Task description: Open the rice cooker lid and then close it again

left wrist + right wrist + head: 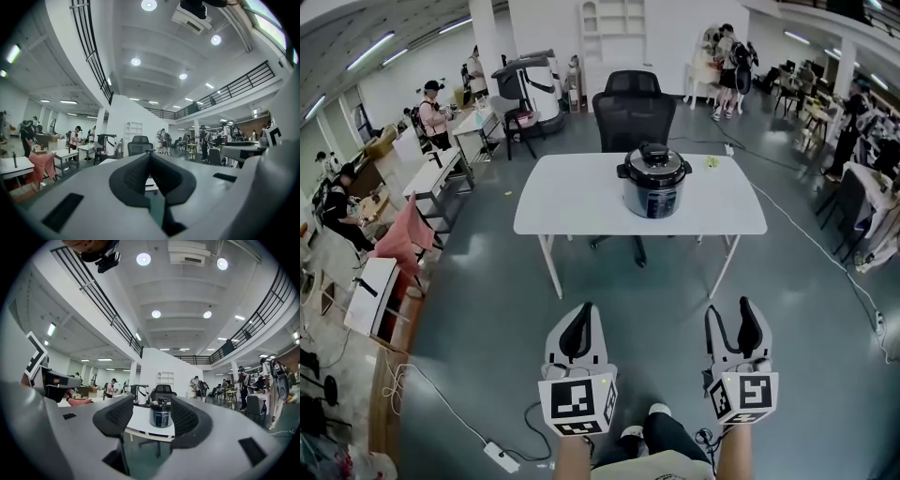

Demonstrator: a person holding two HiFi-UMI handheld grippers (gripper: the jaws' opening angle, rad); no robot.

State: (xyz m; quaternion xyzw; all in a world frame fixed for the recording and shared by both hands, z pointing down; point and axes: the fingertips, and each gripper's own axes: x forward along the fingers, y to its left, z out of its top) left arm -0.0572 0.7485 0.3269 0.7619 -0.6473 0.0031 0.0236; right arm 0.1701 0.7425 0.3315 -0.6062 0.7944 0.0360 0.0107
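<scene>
rice cooker (654,180): lid down, on white table (562,202), well ahead of both grippers | left gripper (579,317): jaws clenched together, empty | right gripper (729,317): jaws apart, nothing gripped

Open-plan office hall, two storeys high.
From my feed I see a grey floor (469,309) with a white table (572,202) and a black office chair (633,108), work desks (441,173) with people (434,112) at them, a railed balcony (243,82) and round ceiling lights (156,314) overhead.
</scene>
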